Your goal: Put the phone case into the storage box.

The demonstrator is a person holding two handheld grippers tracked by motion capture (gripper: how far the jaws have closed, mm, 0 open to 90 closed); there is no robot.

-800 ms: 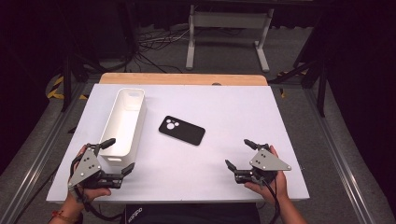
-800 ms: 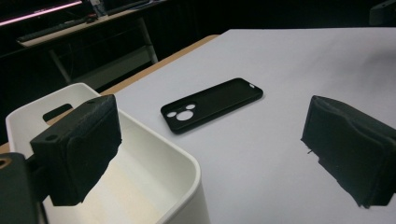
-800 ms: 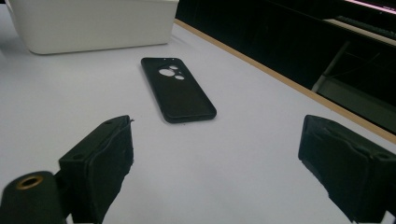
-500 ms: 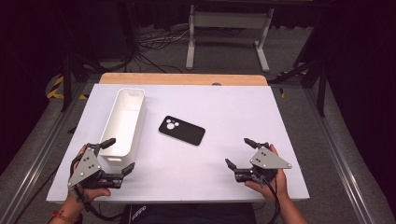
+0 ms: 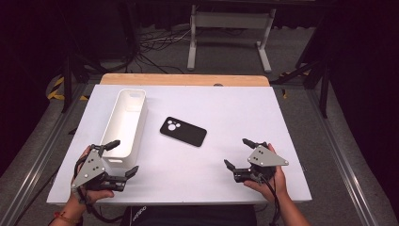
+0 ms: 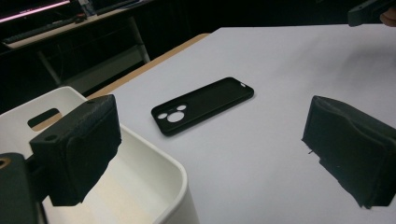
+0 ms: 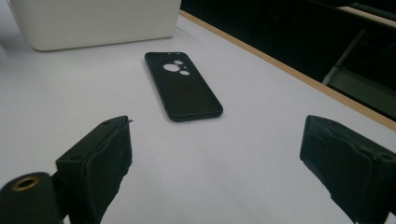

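Observation:
A black phone case (image 5: 183,131) lies face down in the middle of the white table (image 5: 226,108), its camera cut-outs toward the bin; it also shows as the phone case (image 6: 201,104) and the phone case (image 7: 182,87). A long white bin (image 5: 124,122) stands upright at the left, empty inside. My left gripper (image 5: 121,157) rests near the front left corner, open, one jaw over the bin's near end (image 6: 154,186). My right gripper (image 5: 239,153) sits at the front right, open, with nothing between its jaws, pointing toward the case.
A wooden strip (image 5: 183,79) runs along the table's far edge. Beyond it stand a metal frame (image 5: 228,33) and cables on the dark floor. Bare white surface lies between the case and both grippers.

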